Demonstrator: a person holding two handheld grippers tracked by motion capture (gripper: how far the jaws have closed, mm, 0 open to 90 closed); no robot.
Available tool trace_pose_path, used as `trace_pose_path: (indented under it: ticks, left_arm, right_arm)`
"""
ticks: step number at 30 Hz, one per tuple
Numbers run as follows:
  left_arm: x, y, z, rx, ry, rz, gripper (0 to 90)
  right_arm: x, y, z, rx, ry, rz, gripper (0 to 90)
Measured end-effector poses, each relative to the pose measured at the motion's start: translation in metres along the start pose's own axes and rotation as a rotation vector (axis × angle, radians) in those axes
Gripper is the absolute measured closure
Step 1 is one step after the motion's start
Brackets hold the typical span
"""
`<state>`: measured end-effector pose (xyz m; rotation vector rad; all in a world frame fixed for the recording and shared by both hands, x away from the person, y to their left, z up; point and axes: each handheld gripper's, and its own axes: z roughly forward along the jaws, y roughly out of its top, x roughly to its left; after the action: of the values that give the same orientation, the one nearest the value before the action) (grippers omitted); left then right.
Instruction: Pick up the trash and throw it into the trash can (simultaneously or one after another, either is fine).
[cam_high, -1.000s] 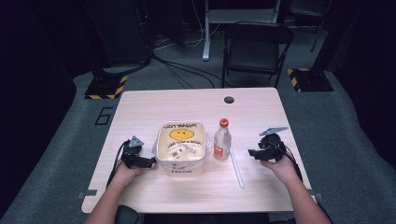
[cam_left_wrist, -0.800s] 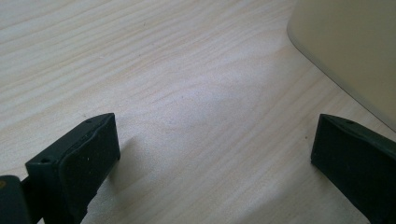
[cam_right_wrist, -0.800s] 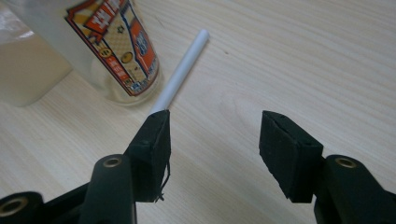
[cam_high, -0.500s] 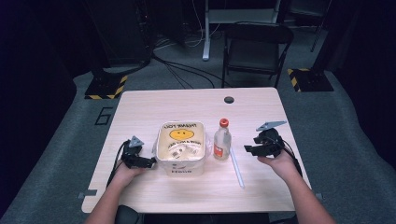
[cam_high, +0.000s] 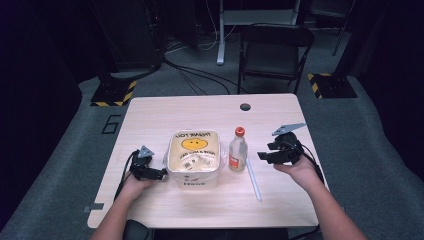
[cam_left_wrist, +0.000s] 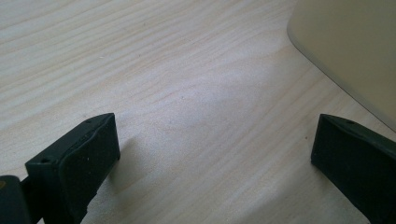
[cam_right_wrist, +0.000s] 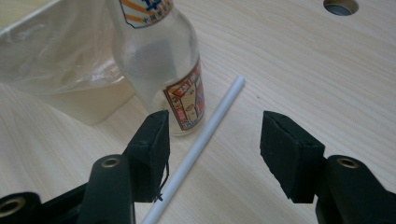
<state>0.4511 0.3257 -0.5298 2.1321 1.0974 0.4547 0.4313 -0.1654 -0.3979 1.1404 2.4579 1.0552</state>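
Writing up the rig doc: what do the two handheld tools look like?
Both are black. The left tool and right tool each carry a grey three-cornered plate on top and trail a black cable. Each ends in two blocky black jaws with small holes near the ends. The forearms are bare, no sleeves showing.

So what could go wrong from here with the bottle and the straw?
The right tool hovers open beside the glass bottle, which stands upright and narrow; a sideways nudge could tip it onto the table. The white straw lies flat on the wood right against the bottle's base, so a grab at it may bump the bottle or roll the straw away. The left tool sits open near the plastic container and could shove it.
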Motion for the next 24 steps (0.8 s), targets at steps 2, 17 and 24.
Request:
trace_pose_path:
  ticks: [2,17,24]
  left_arm:
    - [0.000,0.000,0.000,0.000,0.000,0.000,0.9]
    - [0.000,0.000,0.000,0.000,0.000,0.001,0.9]
    - [0.000,0.000,0.000,0.000,-0.001,-0.001,0.9]
  right_arm:
    - [0.001,0.001,-0.001,-0.003,0.005,-0.005,41.8]
    - [0.015,0.022,-0.008,-0.011,0.043,-0.045,41.4]
    - [0.018,0.031,-0.008,-0.016,0.054,-0.055,40.7]
